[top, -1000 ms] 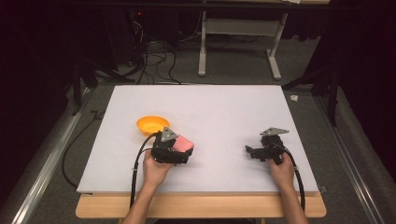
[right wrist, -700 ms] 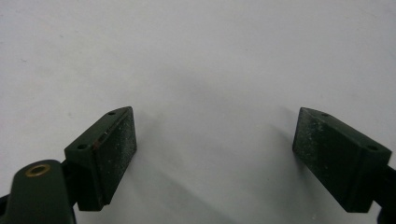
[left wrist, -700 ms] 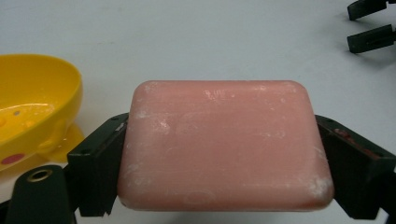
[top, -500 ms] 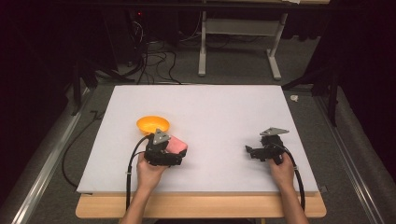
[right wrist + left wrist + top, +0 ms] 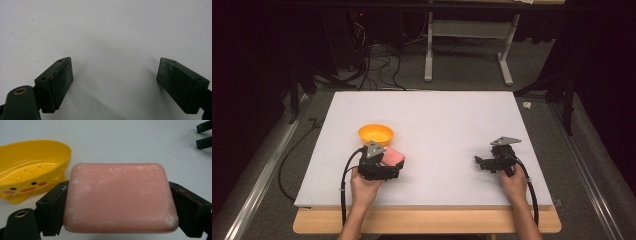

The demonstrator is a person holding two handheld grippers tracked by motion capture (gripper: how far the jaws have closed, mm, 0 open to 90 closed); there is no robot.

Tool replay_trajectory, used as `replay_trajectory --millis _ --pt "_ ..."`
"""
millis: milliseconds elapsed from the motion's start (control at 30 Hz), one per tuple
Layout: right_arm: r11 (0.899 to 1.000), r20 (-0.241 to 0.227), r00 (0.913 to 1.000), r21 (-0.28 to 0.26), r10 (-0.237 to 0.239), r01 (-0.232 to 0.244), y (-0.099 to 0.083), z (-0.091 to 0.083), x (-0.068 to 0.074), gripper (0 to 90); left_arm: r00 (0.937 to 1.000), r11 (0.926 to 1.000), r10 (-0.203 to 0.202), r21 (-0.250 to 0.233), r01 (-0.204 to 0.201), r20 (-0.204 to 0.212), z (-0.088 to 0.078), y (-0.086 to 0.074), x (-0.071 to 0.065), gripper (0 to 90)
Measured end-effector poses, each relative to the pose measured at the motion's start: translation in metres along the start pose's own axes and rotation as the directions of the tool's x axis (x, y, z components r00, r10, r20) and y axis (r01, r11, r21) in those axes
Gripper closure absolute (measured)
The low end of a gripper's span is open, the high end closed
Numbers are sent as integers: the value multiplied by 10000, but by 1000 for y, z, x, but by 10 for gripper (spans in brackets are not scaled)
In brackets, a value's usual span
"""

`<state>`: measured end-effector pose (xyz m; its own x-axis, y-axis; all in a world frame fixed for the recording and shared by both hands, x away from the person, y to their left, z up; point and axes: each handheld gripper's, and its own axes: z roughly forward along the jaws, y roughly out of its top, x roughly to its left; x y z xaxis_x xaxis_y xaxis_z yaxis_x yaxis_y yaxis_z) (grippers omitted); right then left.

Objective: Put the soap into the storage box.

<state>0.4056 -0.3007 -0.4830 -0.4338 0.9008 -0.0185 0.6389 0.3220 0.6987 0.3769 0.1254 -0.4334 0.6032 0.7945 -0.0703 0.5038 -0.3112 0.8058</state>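
dark floor, loose cables and a metal stand frame lie beyond a white table (image 5: 437, 120) that fills the middle of the high view. at its near left, the left gripper (image 5: 120, 202) has its 2 jaws clamped on the short ends of a pink soap bar (image 5: 120, 198), so the bar's long axis runs across from jaw to jaw. whether the bar rests on the table or hangs just above it cannot be told.

a yellow soap dish (image 5: 30, 178), printed with a small face, sits just beside the bar, a little farther and to the left. it holds nothing; the raised dots of its floor are bare. if the soap is meant for the dish, the move looks like a short carry far and left, and the left hand (image 5: 364, 185) is much the nearer.

well apart at the near right, the right gripper (image 5: 115, 82) rests with jaws wide apart over bare table, holding nothing.
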Motion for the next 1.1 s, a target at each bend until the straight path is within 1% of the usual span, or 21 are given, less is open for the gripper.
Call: replay_trajectory --millis 233,733,1000,1100 --pt "10000 1 10000 2 -3 3 0 0 0 143 9989 9992 -353 -201 347 -322 -7 -4 9 138" --pt "10000 2 10000 1 -4 4 0 0 0 143 9956 9973 -670 -342 649 -650 -16 -8 21 138" --pt "10000 5 10000 -6 -28 28 0 0 0 142 9921 9953 -913 -413 880 -855 -20 -9 30 138" --pt "10000 4 10000 -5 -30 30 0 0 0 143 9899 9941 -1016 -489 972 -991 -22 -9 33 138"
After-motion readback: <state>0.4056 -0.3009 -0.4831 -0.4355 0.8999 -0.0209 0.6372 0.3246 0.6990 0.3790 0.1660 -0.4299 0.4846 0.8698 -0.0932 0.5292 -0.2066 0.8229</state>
